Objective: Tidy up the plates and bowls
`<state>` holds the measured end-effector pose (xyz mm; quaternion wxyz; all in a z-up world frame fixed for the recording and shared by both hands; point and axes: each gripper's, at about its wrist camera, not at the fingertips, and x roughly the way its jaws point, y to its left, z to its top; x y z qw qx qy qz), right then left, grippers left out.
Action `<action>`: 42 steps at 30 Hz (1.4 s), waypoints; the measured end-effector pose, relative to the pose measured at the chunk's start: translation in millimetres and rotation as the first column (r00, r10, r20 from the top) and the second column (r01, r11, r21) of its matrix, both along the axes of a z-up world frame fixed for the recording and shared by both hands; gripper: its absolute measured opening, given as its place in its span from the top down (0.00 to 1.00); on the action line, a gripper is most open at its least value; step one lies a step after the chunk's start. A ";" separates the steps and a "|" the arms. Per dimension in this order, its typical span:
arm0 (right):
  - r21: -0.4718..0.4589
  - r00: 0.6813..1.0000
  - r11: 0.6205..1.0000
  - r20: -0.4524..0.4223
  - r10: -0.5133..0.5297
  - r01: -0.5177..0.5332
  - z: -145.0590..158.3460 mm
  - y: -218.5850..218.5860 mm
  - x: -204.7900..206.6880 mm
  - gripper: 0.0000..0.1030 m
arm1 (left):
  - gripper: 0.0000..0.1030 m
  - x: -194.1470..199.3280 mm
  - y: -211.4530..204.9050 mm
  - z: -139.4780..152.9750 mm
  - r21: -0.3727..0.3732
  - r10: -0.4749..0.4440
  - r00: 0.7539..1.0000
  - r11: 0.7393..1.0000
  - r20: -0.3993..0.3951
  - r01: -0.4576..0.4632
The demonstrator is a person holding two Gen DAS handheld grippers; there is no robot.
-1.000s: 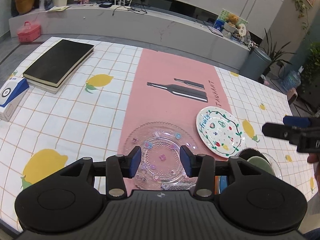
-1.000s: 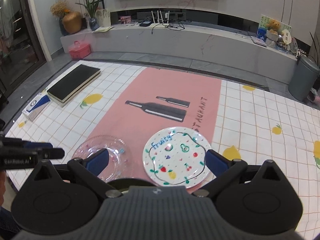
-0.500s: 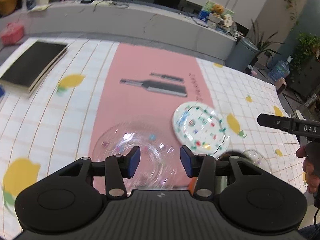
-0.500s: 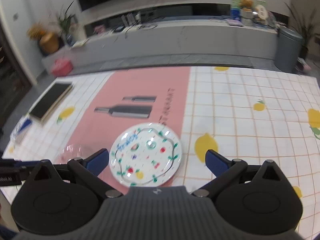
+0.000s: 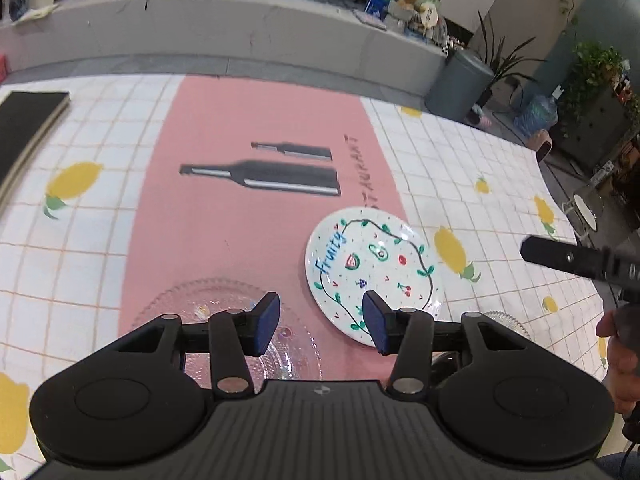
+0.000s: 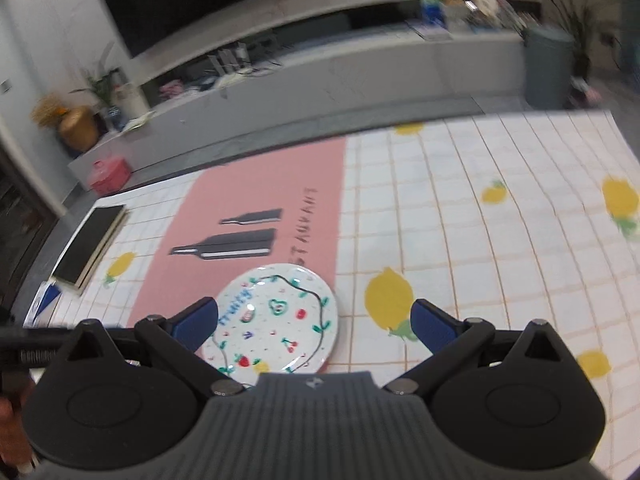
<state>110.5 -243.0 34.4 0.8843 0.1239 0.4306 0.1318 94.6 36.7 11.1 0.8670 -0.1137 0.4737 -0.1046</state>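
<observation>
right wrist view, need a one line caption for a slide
Open right tool poised over the fruit-painted plate on the lemon-print tablecloth, nothing gripped.

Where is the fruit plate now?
In the left wrist view, the fruit plate lies at the pink runner's right edge, right of the glass plate.

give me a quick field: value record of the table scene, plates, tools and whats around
surface: table with lemon-check cloth and pink runner
painted plate: white plate with fruit drawings, flat on the runner's right edge
glass plate: clear plate, left of the painted one, partly hidden by the left tool
left tool: open, nothing between its pads, above the gap between the two plates
right tool: wide open, empty, over the painted plate
book: black book at the table's far left
second glass rim: barely visible, cannot tell what it is
</observation>
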 end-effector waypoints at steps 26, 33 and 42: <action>0.070 0.961 0.998 -0.275 0.014 0.006 -81.6 6.0 61.5 0.55 | 0.86 64.3 9.5 -63.5 -0.126 -0.055 0.987 0.991 -0.154 0.036; 0.219 0.950 0.974 -0.311 0.024 0.047 -93.2 -6.6 63.7 0.60 | 0.86 66.9 14.4 -71.2 -0.185 -0.047 0.985 0.983 -0.168 0.015; 0.189 0.956 0.981 -0.293 0.008 0.050 -94.8 -6.1 59.2 0.93 | 0.89 63.1 14.6 -69.3 -0.178 -0.037 0.988 0.984 -0.150 0.010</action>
